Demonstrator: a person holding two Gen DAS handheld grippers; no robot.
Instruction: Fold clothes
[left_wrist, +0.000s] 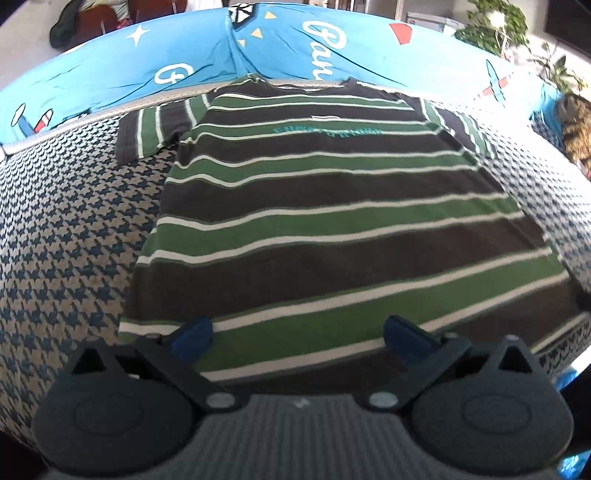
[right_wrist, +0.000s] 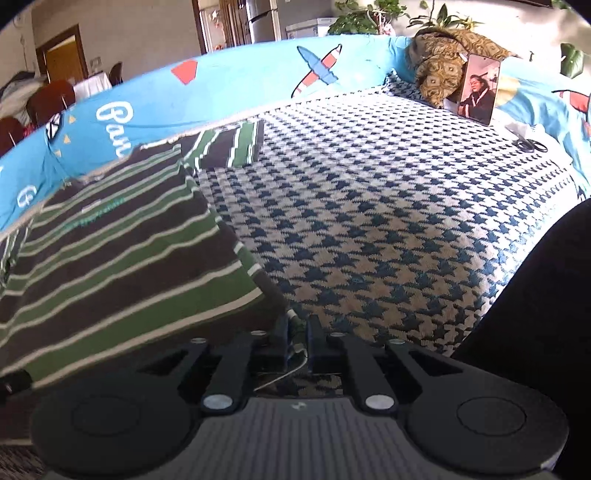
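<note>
A short-sleeved T-shirt (left_wrist: 332, 206) in green and dark brown bands with thin white lines lies spread flat, front up, collar toward the far edge of the houndstooth bed (right_wrist: 388, 206), both sleeves out. Teal lettering crosses its chest. Its near right hem corner is lifted.

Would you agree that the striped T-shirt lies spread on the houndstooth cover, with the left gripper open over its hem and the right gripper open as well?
Not quite: the right gripper is shut on a corner of the striped T-shirt, as the right wrist view shows. The left gripper is indeed open over the hem, on the houndstooth cover.
</note>
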